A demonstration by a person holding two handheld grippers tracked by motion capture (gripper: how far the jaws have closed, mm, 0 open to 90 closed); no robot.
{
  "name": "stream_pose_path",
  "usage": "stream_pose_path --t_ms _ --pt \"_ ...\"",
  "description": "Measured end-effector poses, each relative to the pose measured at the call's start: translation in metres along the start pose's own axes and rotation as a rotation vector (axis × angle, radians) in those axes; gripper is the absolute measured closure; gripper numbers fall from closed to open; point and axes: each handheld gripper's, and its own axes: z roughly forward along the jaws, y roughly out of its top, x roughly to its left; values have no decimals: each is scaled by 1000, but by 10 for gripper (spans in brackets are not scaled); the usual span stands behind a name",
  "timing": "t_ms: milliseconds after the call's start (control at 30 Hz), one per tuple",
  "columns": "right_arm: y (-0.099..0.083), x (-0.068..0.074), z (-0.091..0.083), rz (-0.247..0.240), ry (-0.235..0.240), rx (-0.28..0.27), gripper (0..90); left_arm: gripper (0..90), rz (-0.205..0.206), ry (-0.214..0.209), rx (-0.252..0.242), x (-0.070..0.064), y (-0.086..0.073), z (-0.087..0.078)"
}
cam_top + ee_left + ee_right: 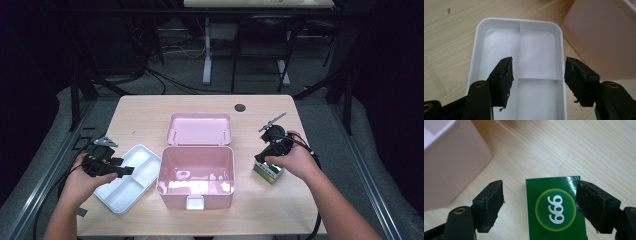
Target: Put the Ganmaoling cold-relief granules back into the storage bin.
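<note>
Right gripper [539,200] gapes wide over the green box [555,208]. Left gripper [537,75], wide too, hovers above the white tray [499,22].

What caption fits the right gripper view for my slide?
Open right gripper poised over a green box beside the pink case.

A light wooden desk [150,107] stands on grey carpet [330,125]. Beyond it, dim and dark, a white desk leg [207,50], black frame legs [260,55] and trailing cables [165,77] cross the floor.
</note>
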Motion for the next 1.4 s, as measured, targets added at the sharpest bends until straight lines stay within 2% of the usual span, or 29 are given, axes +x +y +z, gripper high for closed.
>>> stream_pose_path --t_ms 33,67,133,233,267,433,533,733,967,1033,1400 --pt "2 -3 0 3 5 28 219 402 0 1 -3 0 0 -1" --pt "2 -3 0 3 5 28 219 402 1 1 -6 0 0 -1" --pt "4 -6 1 -3 7 62 205 402 1 1 -14 0 1 -3" --pt "7 -9 4 -33 15 121 195 400 1 -1 -25 2 0 -6" --pt "7 -9 4 -33 15 121 195 400 -5 2 -29 3 -1 -6" --pt "8 -12 11 -32 35 208 177 400 -11 5 -31 6 -2 -9" --pt "7 -13 17 -58 37 240 159 399 -7 5 -28 5 -2 -8" --pt "8 -19 27 -77 38 292 141 398 -9 3 -29 5 -2 -8" --pt "8 -26 37 -71 14 305 144 398 -9 3 -26 5 -2 -7" --pt "9 -29 39 -49 30 307 141 398 -8 2 -22 5 -2 -6" --pt "8 -37 46 -26 93 315 128 398 -3 1 -21 5 -1 -5"
